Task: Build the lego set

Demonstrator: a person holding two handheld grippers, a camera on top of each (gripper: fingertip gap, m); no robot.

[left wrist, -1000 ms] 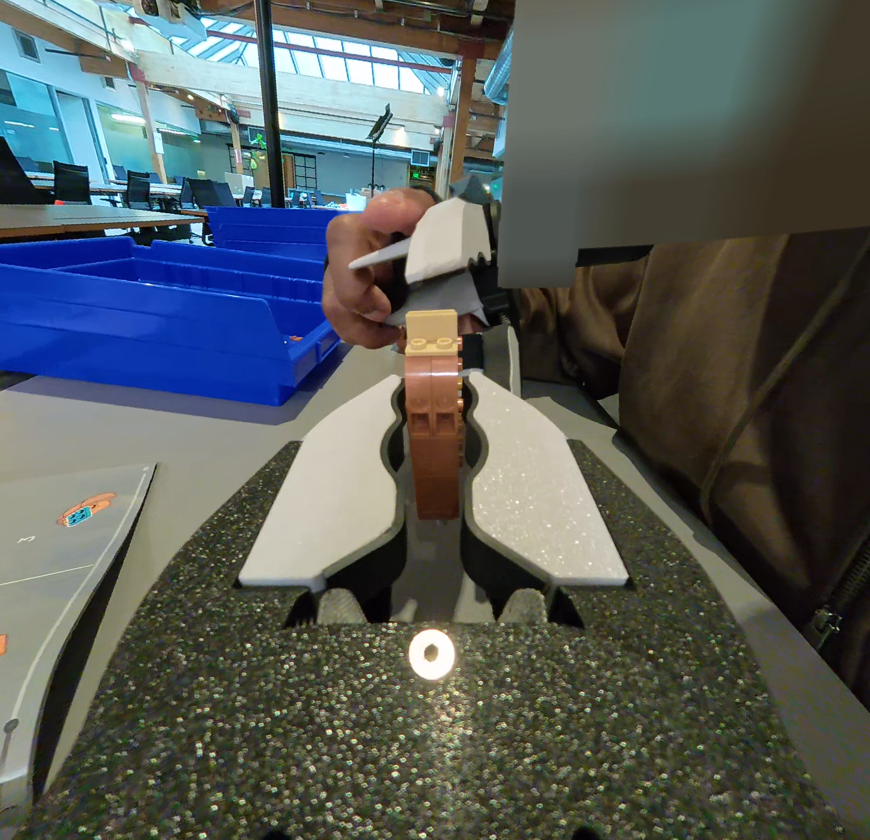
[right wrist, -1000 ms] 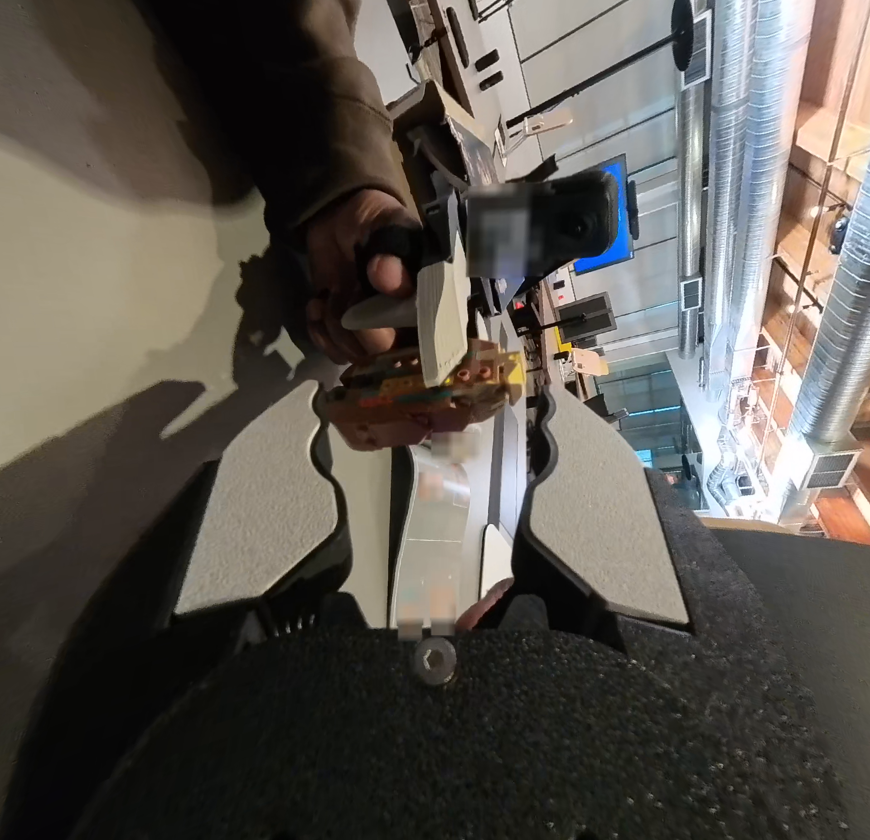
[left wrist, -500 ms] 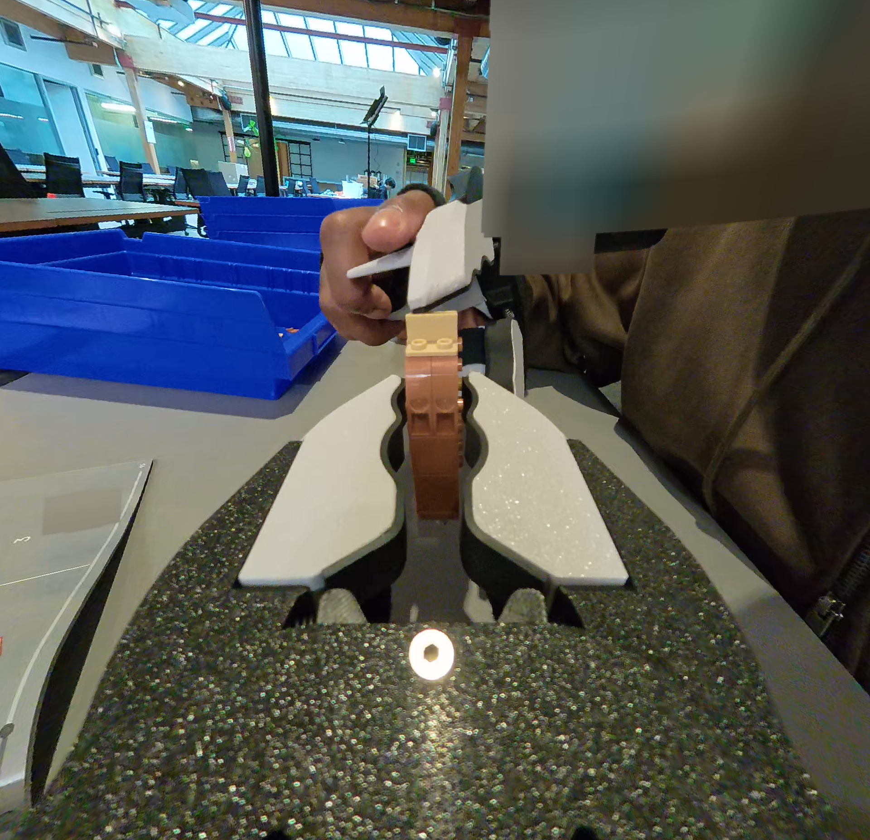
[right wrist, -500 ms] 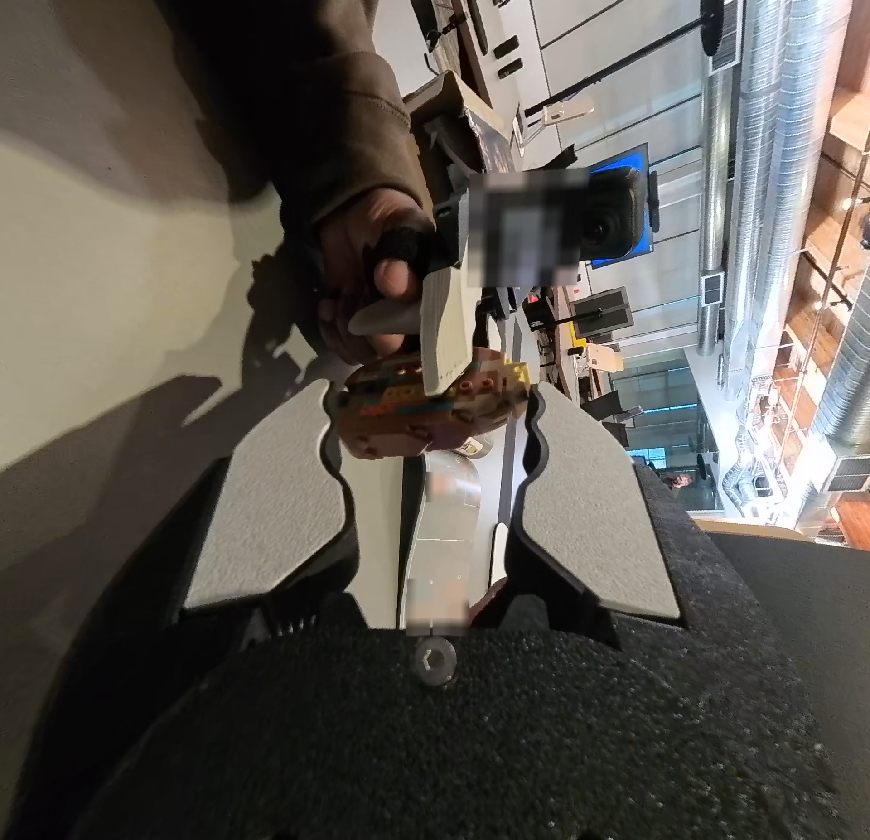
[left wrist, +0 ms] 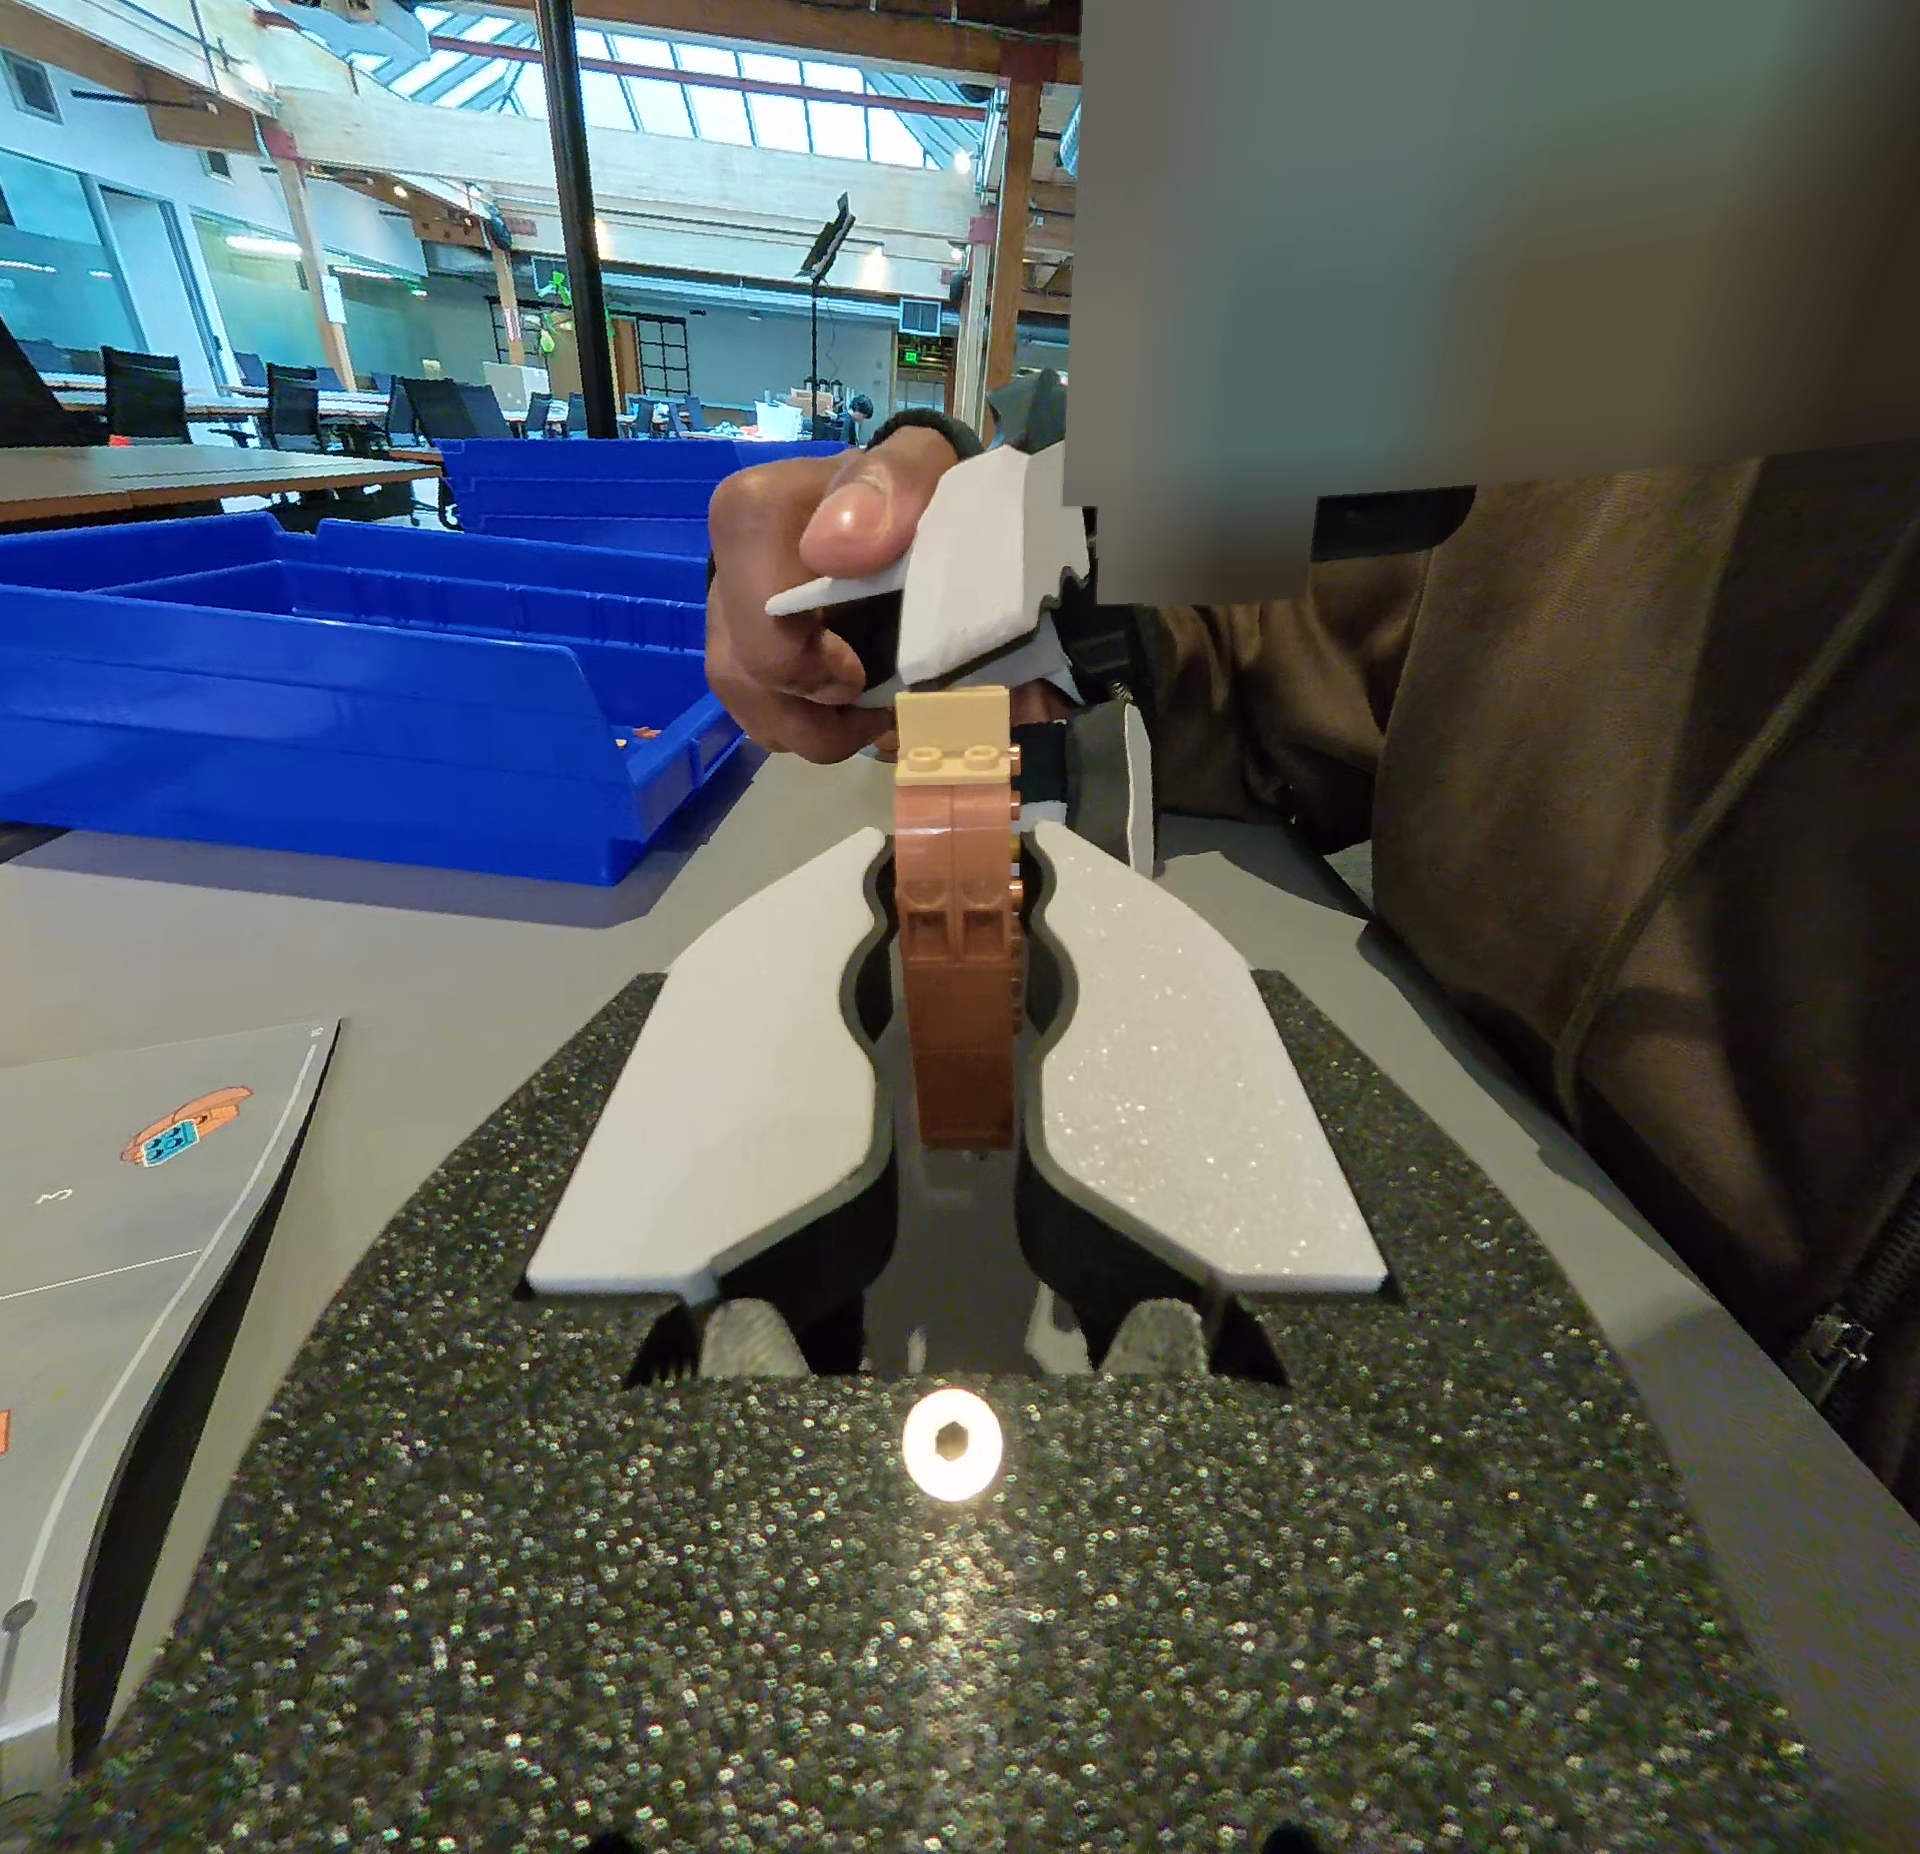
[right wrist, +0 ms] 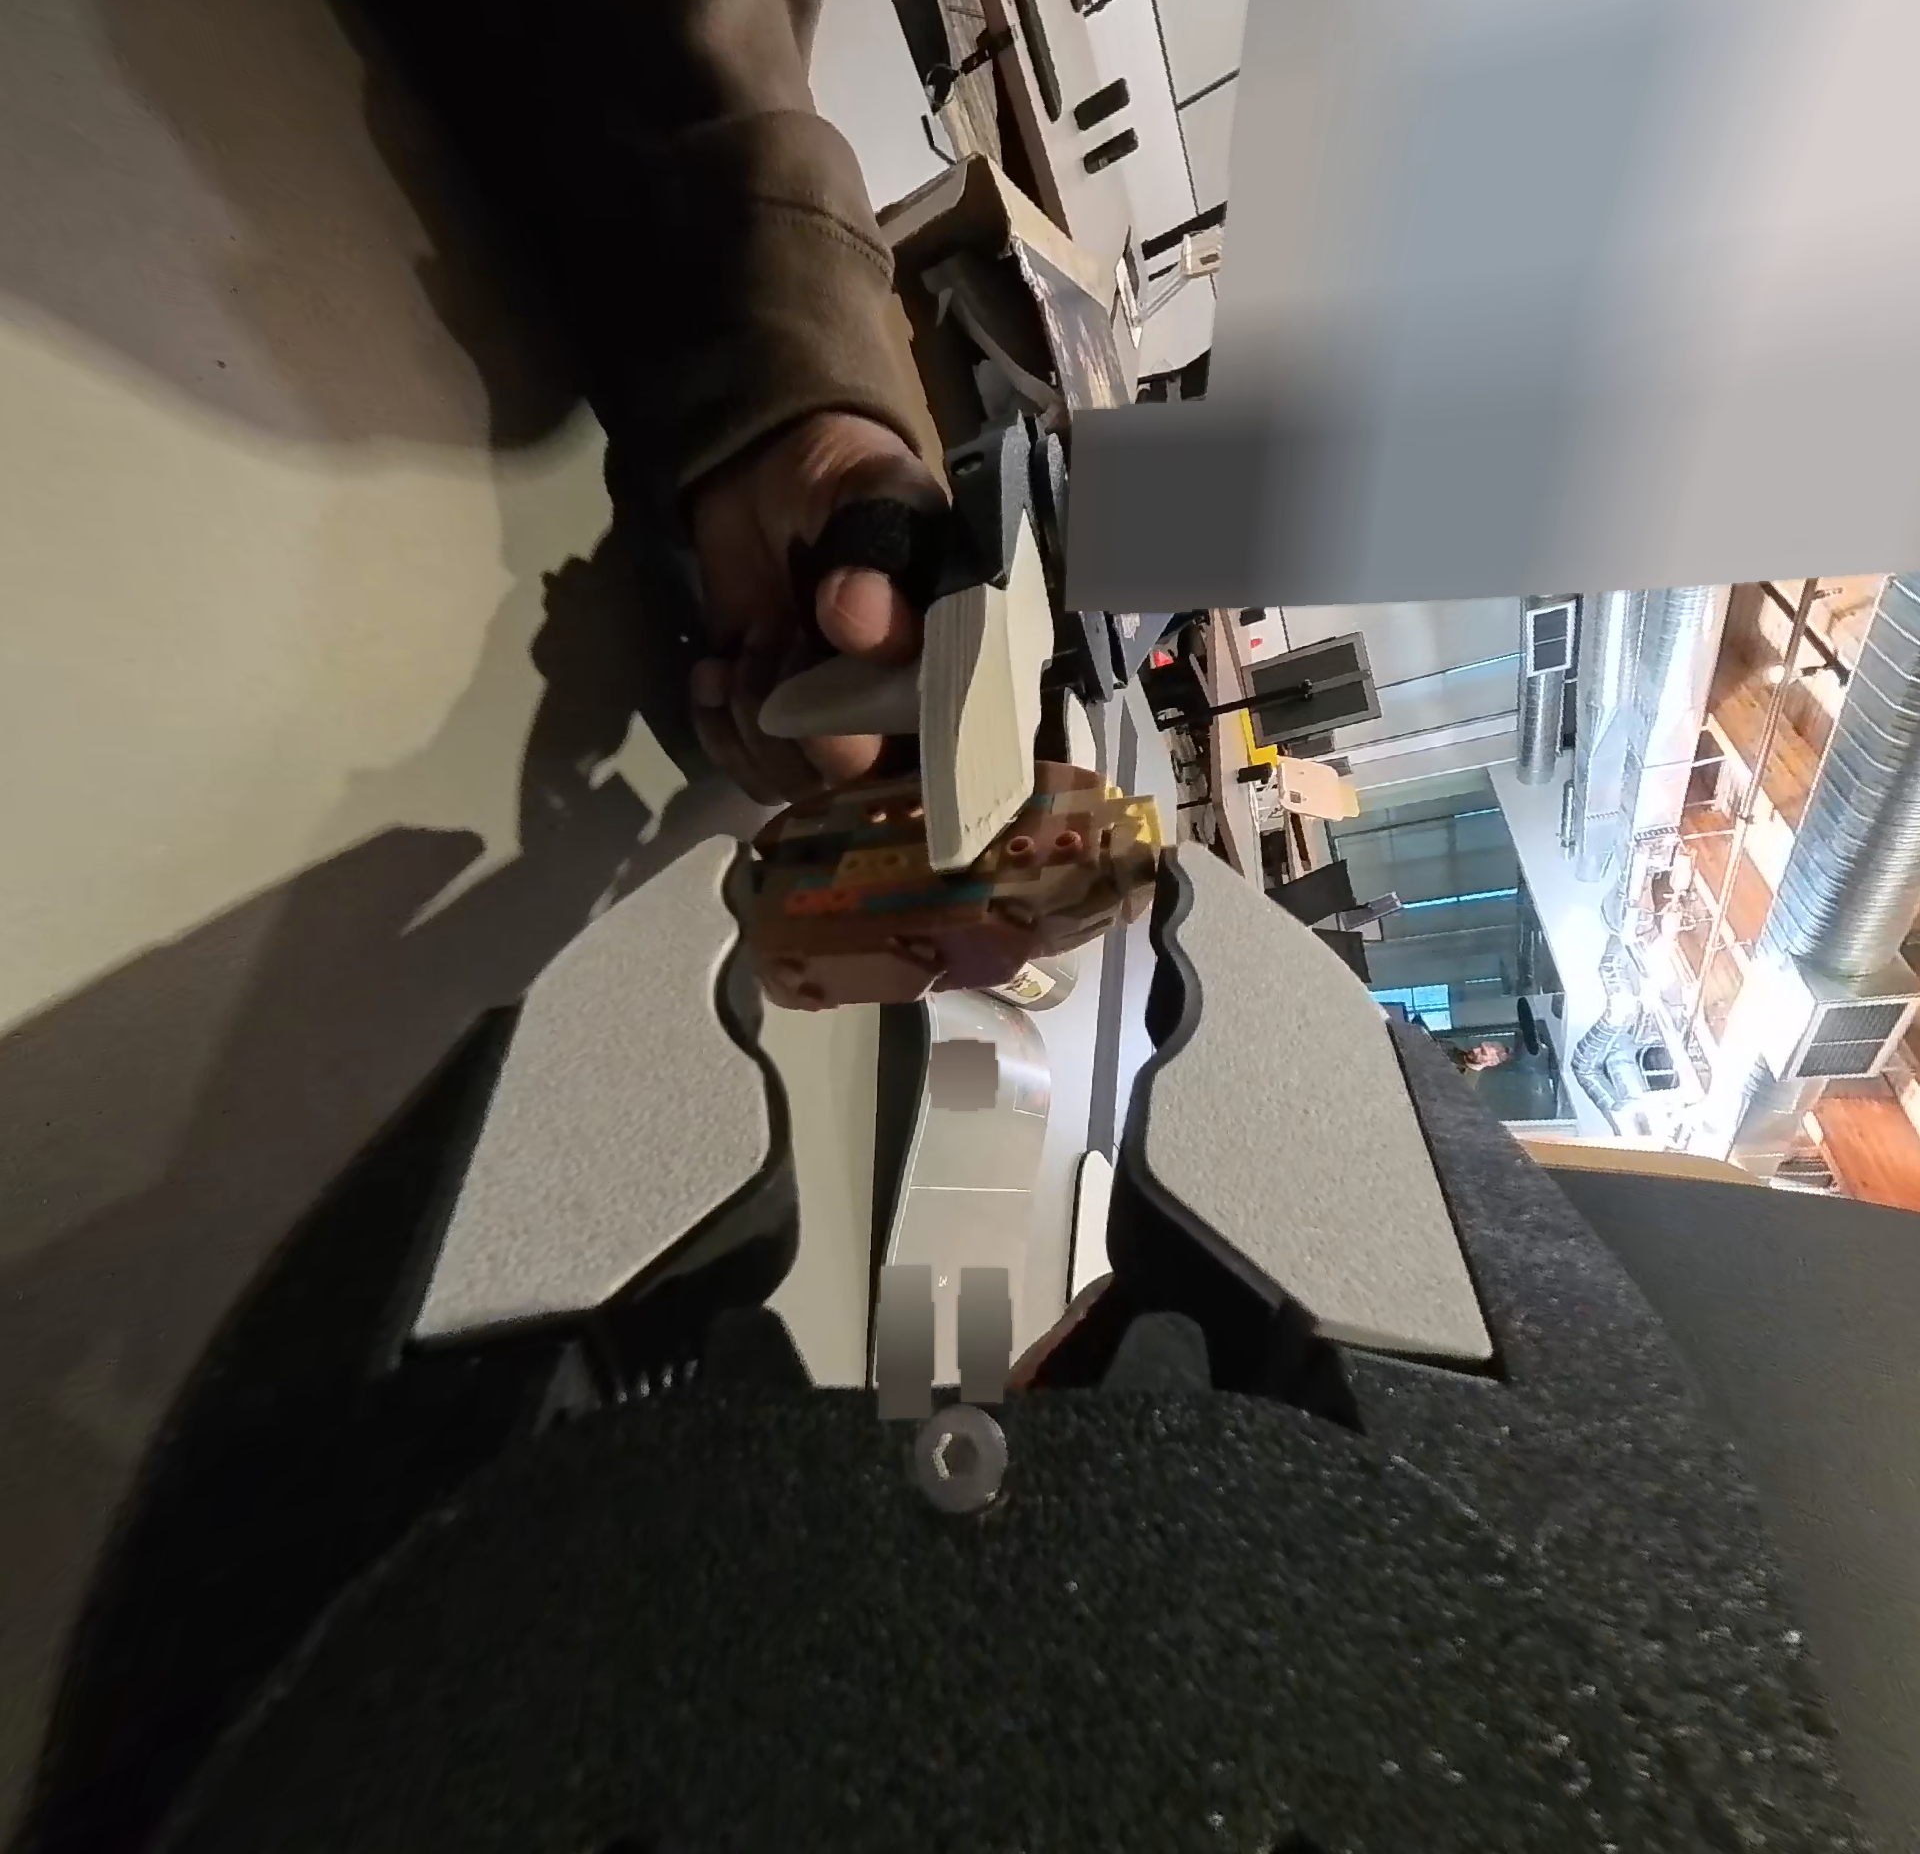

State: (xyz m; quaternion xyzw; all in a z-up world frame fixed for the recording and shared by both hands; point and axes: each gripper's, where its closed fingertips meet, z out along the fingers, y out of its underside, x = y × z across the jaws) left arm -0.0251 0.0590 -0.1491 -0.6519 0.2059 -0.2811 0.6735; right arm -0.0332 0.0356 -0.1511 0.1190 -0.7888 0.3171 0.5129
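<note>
Left wrist view: at 9 o'clock an instruction sheet [left wrist: 135, 1222] lies on the grey table [left wrist: 312, 952], blue bins [left wrist: 312, 703] behind it. At centre the brown lego model [left wrist: 956, 973] is clenched upright by the left hand-held gripper [left wrist: 958, 879]. At 12 o'clock, the right hand-held gripper [right wrist: 951, 869] is spread wide around the model.

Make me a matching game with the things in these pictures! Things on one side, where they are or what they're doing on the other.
Things:
1. brown lego model
2. blue bins
3. instruction booklet
4. right gripper

Places or states:
A. lying flat on the grey table, at the left
B. open, its fingers on either side of the model
C. clamped between the left gripper's fingers
D. standing at the back left of the table

Pairs: 1-C, 2-D, 3-A, 4-B
</note>
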